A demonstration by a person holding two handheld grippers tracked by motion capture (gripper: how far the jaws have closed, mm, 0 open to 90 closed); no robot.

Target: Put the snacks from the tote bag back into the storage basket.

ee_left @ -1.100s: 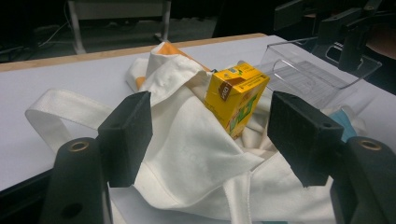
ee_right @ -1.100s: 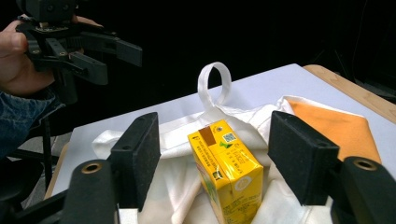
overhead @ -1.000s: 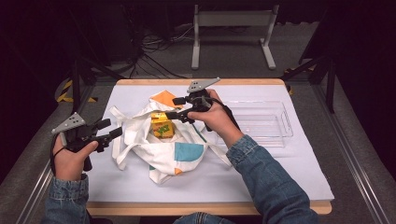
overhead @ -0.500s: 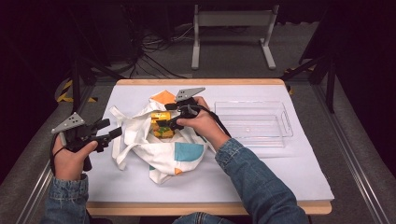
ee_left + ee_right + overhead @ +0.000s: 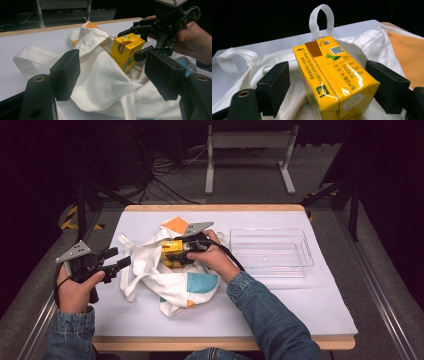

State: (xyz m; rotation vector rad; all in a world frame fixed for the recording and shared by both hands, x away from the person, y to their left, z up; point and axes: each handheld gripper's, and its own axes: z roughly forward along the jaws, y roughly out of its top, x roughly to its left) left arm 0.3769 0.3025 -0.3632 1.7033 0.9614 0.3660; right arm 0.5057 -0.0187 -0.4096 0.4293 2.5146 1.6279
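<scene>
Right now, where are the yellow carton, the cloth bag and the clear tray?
yellow carton (image 5: pixel 332 75): right gripper view, on its top face.
cloth bag (image 5: pixel 165 282): high view, on its white front panel.
clear tray (image 5: pixel 306 252): high view, on its right rim.

Setting: lab or test studio. Evidence: dark surround; white-covered table (image 5: pixel 280 315) on metal rails; loose floor cables (image 5: pixel 165 180) and white stand (image 5: pixel 250 145) beyond the right gripper (image 5: pixel 187 251).
</scene>
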